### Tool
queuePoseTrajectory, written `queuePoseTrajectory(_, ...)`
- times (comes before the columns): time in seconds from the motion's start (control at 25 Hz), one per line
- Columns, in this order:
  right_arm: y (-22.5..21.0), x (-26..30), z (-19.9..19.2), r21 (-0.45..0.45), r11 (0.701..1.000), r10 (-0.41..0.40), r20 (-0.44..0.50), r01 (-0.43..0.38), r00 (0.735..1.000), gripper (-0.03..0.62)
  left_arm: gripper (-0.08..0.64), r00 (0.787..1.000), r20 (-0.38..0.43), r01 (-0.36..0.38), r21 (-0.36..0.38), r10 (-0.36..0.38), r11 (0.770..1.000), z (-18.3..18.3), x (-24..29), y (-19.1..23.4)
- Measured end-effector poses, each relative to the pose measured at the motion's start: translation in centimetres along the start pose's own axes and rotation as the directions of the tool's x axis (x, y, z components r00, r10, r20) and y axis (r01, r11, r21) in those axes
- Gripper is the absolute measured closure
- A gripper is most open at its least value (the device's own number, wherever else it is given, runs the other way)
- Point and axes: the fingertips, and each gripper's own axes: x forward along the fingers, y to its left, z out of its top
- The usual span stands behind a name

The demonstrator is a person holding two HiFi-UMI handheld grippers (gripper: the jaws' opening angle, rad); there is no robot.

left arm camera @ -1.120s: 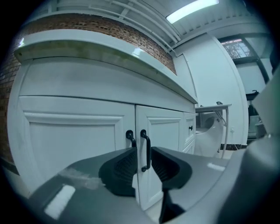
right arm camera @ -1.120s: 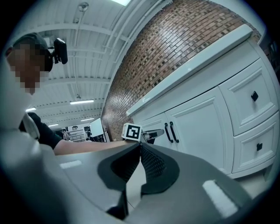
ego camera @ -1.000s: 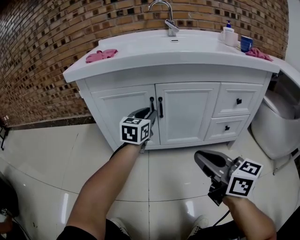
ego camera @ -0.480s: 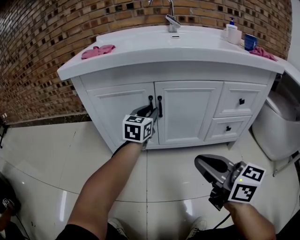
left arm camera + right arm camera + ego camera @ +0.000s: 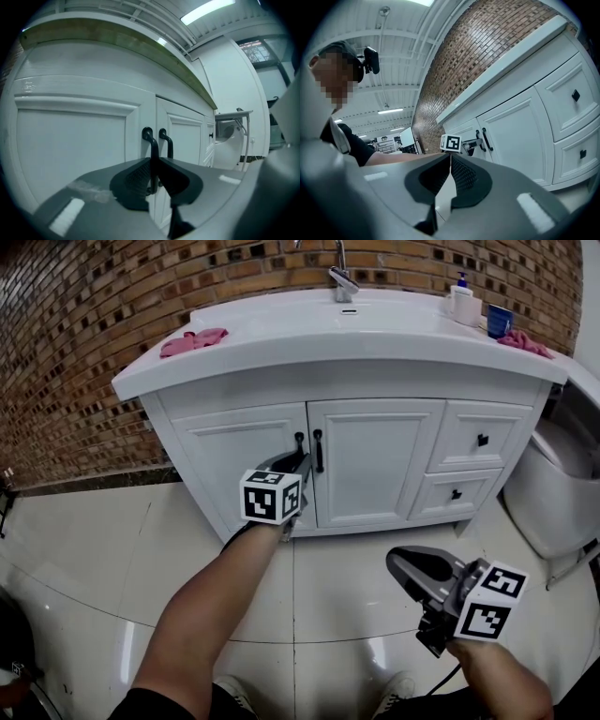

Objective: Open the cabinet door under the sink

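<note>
A brick wall and a pale tiled floor surround a white vanity cabinet. Only the head view shows its tabletop, with a pink cloth near the left end and the faucet at the back. A toilet stands just beside the cabinet's right end. Only the right gripper view takes in the cabinet front from the side, along with ceiling lights and the person's arm reaching toward the doors.

The left cabinet door is under the sink. It is a white panelled door, closed flush against the right cabinet door. Each door has a black upright bar handle, and the two handles stand side by side at the meeting edge.

The head view puts the left gripper at the left door handle. The grip itself shows only in the left gripper view. There the left door handle runs upright between the pads, and the left gripper is clamped on its lower part. A second ago this gripper was already at the handle, and its jaws have just been closing on it. The door was shut then, as it is now.

The right gripper hangs low over the floor, well apart from the cabinet and about where it was. In its own view the right gripper is clenched, with nothing between its jaws.
</note>
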Motion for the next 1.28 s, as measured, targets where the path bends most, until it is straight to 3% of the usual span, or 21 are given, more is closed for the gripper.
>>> queuePoseTrajectory(0.28,0.7,0.0,0.4,-0.015,1.000,-0.007,0.004,0.007,1.000,0.578,0.503,0.996,-0.014,0.084,0.035,-0.084,0.996,-1.0,-3.9,-1.9)
queuePoseTrajectory(0.44,0.8,-0.2,0.5,-0.029,0.999,-0.022,0.006,0.023,1.000,0.578,0.503,0.992,-0.024,0.127,0.021,-0.127,0.992,-1.7,-7.1,-3.0)
queuePoseTrajectory(0.64,1.0,0.5,0.1,0.009,1.000,-0.025,-0.002,0.025,1.000,0.578,0.504,0.989,-0.044,0.145,-0.003,-0.145,0.989,-2.9,-11.5,-3.5)
queuePoseTrajectory(0.84,1.9,0.8,-0.9,-0.040,0.998,-0.041,-0.059,0.039,0.997,0.578,0.509,0.981,-0.099,0.172,0.023,-0.169,0.985,-3.5,-15.8,-3.7)
queuePoseTrajectory(1.28,3.5,2.9,-2.4,-0.078,0.997,-0.018,-0.120,0.009,0.993,0.578,0.509,0.986,-0.023,0.164,0.002,-0.164,0.986,-4.9,-23.3,-1.9)
